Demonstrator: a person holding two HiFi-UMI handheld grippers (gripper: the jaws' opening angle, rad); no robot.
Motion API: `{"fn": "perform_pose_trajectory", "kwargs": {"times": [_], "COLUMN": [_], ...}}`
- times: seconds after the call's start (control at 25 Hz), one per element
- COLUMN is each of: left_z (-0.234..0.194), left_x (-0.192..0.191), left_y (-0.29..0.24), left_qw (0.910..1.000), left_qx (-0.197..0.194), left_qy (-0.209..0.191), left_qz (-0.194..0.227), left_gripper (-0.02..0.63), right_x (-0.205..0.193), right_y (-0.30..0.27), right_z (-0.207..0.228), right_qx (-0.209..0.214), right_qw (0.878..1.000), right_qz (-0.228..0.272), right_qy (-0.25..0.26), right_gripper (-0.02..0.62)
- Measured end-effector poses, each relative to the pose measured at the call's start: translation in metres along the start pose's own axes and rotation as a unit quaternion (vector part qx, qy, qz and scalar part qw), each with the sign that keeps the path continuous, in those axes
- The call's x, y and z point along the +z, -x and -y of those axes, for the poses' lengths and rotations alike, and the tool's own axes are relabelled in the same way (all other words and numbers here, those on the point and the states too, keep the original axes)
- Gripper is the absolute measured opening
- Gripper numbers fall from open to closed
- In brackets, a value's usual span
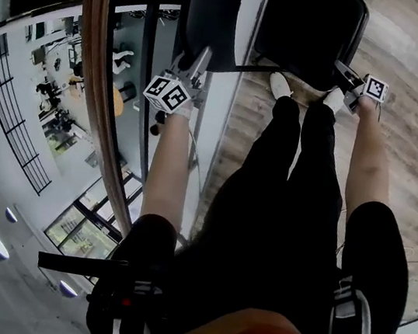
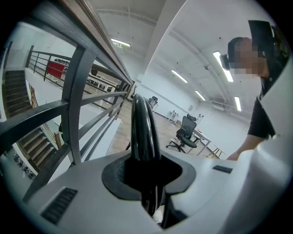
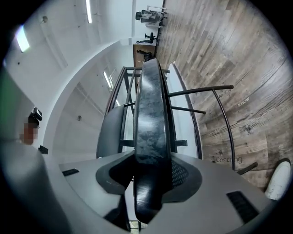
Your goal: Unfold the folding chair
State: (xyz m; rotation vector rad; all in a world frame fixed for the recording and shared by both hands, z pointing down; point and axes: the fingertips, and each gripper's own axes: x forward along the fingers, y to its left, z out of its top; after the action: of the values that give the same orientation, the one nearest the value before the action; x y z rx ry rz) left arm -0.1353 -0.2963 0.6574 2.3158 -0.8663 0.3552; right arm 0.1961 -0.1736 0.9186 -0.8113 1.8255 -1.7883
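The black folding chair stands in front of me in the head view, as a left panel (image 1: pixel 217 14) and a right panel (image 1: pixel 313 29) with a thin bar between them. My left gripper (image 1: pixel 196 62) is shut on the lower edge of the left panel. In the left gripper view that thin black edge (image 2: pixel 144 132) runs up from between the jaws. My right gripper (image 1: pixel 344 70) is shut on the right panel's near corner. The right gripper view shows that thicker black panel edge (image 3: pixel 153 119) clamped between the jaws, with the chair's dark tube frame (image 3: pixel 215 109) beyond.
A railing with a wooden handrail (image 1: pixel 91 65) and dark metal bars (image 2: pixel 75 105) runs close on the left, with a drop to a lower floor past it. Wood plank floor (image 1: pixel 415 156) lies to the right. My black-clad legs and white shoes (image 1: pixel 281 83) are just behind the chair.
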Motion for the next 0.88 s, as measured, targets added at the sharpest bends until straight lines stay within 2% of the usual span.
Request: {"fn": "perform_pose_trajectory", "kwargs": {"times": [0.08,0.24,0.32,0.6,0.76,0.8,0.88], "left_z": [-0.008,-0.027,-0.025,0.046,0.107,0.116,0.115], "left_x": [0.000,0.028,0.018,-0.112,-0.268,-0.287,-0.292], "left_y": [0.002,0.025,0.021,-0.030,-0.099,-0.105,-0.102], "left_qw": [1.0000,0.9996,0.9995,0.9984,0.9978,0.9977,0.9972], "left_qx": [-0.002,-0.005,-0.007,-0.013,-0.021,-0.021,-0.020], "left_qy": [0.007,0.026,0.030,0.053,0.056,0.057,0.062], "left_qz": [0.000,0.001,-0.002,-0.017,-0.027,-0.030,-0.035], "left_gripper": [0.075,0.075,0.075,0.075,0.075,0.075,0.077], "right_x": [0.001,-0.002,-0.003,-0.029,-0.054,-0.059,-0.065], "right_y": [0.003,-0.012,0.000,0.144,0.278,0.297,0.304], "right_z": [0.007,-0.011,0.002,0.109,0.248,0.264,0.272], "right_qx": [0.003,0.018,0.026,0.051,0.068,0.071,0.071], "right_qw": [1.000,1.000,1.000,0.998,0.997,0.997,0.996], "right_qz": [0.002,0.003,0.004,0.014,0.022,0.023,0.023], "right_qy": [-0.009,-0.012,-0.009,-0.028,-0.034,-0.037,-0.040], "right_gripper": [0.152,0.155,0.156,0.161,0.166,0.166,0.169]}}
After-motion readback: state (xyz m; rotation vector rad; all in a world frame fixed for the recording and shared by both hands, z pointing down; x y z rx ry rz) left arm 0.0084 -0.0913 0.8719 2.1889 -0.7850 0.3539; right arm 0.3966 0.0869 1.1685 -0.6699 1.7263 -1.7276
